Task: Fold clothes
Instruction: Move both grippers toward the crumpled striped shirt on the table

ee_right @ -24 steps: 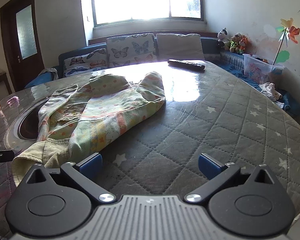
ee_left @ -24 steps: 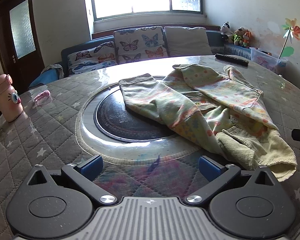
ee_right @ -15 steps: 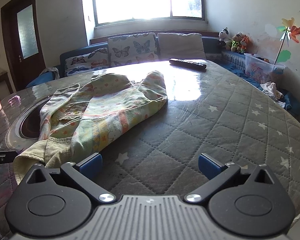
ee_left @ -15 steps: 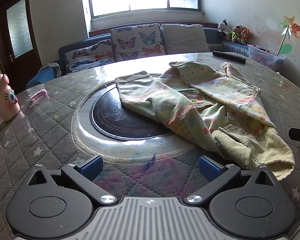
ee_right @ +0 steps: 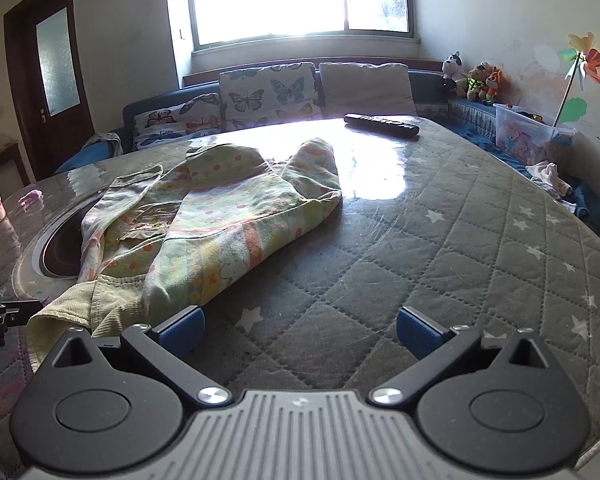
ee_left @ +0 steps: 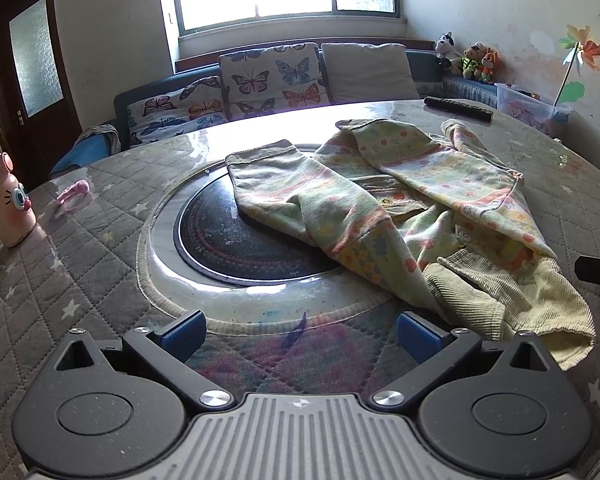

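A crumpled pastel patterned garment (ee_left: pixel 400 208) with a yellow ribbed hem lies on the round table, partly over the dark centre disc (ee_left: pixel 236 240). It also shows in the right wrist view (ee_right: pixel 204 228). My left gripper (ee_left: pixel 300 334) is open and empty, just short of the garment's hem on its right. My right gripper (ee_right: pixel 298 330) is open and empty, its left fingertip (ee_right: pixel 182 328) close to the hem. The right gripper's edge shows at the right of the left wrist view (ee_left: pixel 598 272).
The quilted grey table cover (ee_right: pixel 440 264) spreads to the right. A black remote (ee_right: pixel 382 125) lies at the far edge. A pink bottle (ee_left: pixel 4 200) and a small pink object (ee_left: pixel 74 192) sit at the left. A sofa with cushions (ee_left: pixel 272 80) stands behind.
Both grippers have shifted slightly nearer the garment's hem. The garment has not moved and both grippers stay open.
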### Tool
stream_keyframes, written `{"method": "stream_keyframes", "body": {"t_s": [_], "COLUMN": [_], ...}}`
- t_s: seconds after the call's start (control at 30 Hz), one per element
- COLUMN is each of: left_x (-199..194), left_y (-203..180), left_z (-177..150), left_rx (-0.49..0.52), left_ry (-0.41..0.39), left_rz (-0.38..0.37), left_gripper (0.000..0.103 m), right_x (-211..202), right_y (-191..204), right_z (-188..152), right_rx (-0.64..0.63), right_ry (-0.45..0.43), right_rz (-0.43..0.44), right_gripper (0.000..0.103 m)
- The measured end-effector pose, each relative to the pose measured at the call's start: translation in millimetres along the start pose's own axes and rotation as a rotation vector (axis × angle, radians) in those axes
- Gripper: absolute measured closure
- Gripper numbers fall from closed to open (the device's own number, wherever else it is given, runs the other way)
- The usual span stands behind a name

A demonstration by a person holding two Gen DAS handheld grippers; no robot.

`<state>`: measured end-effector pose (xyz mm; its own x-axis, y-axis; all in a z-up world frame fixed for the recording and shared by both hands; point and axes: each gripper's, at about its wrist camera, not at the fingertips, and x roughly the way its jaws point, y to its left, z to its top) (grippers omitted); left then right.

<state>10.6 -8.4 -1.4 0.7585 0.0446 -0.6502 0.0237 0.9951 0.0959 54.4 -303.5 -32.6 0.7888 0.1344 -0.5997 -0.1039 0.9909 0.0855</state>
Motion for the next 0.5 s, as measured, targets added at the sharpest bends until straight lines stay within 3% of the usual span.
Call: {"method": "stream_keyframes", "body": {"t_s": [0.5], "left_x": [10.2], "left_y": [0.7], "left_z": [10.5], "left_rx": [0.003], "left_ry": [0.009], "left_rz": [0.002], "left_gripper": [0.000], "right_x": [10.3], "right_y": [7.1], "right_z": [11.5], "right_rx": [-0.019], "right_ry": [0.001], "right_rz": [0.013], "right_gripper": [0.000]}}
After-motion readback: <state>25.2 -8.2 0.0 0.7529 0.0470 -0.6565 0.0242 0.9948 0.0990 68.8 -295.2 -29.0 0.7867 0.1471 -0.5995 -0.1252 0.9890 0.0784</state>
